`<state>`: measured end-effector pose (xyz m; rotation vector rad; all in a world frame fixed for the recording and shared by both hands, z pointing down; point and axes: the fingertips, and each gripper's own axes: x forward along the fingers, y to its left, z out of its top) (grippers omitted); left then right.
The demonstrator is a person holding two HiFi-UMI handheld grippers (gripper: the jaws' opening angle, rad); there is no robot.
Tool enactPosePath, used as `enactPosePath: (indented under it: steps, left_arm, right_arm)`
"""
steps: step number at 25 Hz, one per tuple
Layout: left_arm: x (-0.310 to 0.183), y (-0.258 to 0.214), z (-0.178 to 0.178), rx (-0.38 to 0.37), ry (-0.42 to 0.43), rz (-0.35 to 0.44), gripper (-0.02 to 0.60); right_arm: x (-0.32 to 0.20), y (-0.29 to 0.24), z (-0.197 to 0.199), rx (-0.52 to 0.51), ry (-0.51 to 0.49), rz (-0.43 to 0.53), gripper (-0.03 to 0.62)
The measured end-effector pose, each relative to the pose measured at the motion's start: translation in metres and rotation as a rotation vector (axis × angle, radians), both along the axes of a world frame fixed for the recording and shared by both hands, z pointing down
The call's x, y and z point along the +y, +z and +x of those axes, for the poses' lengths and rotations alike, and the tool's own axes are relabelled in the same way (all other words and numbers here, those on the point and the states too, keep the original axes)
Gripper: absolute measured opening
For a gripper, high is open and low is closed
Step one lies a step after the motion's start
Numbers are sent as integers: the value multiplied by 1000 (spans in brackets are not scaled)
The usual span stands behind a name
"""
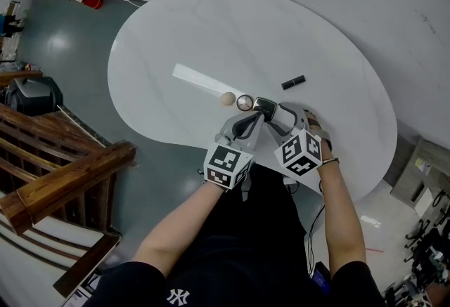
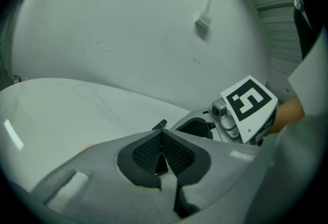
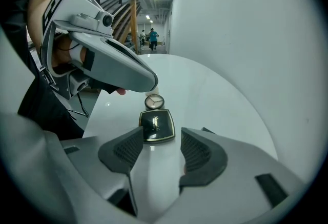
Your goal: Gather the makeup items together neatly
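Closest to me is the left gripper [image 2: 162,141], jaws clenched together on nothing I can make out, parked over the near edge of the tabletop [image 1: 176,31]. Beside it the right gripper [image 3: 161,140] has its jaws released and standing apart. The black square compact [image 3: 157,126] lies flat on the tabletop just beyond their tips, not pinched. To its left sits the round compact [image 1: 244,102], then the beige sponge [image 1: 227,98], so these three form a tight little row near me. The long white box [image 1: 202,81] runs off to the far left from the sponge, close to it or touching (I cannot tell which). I judge the gathering mostly done. What is left is the black lipstick tube [image 1: 293,81], which lies alone on the far right, clearly apart from the row. It needs to come in beside the square compact, and the white box may want squaring up with the rest.
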<state>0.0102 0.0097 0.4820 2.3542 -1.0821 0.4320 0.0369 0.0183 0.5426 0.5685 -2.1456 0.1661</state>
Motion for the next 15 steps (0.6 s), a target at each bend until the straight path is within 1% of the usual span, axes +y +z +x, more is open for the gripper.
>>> enactPosePath:
  steps: [4, 8, 11, 15]
  left_arm:
    - [-2, -8, 7, 4, 26, 15, 8]
    - [-5, -15, 16, 11, 46, 29, 8]
    - [-9, -18, 23, 16, 61, 33, 8]
    - [-15, -19, 31, 22, 74, 33, 8]
  right_arm:
    - [-5, -15, 8, -13, 83, 44, 150]
    - [-15, -30, 21, -44, 229, 91, 51]
    - [-22, -39, 29, -68, 318, 113, 28]
    - [-29, -43, 35, -89, 379, 122, 20]
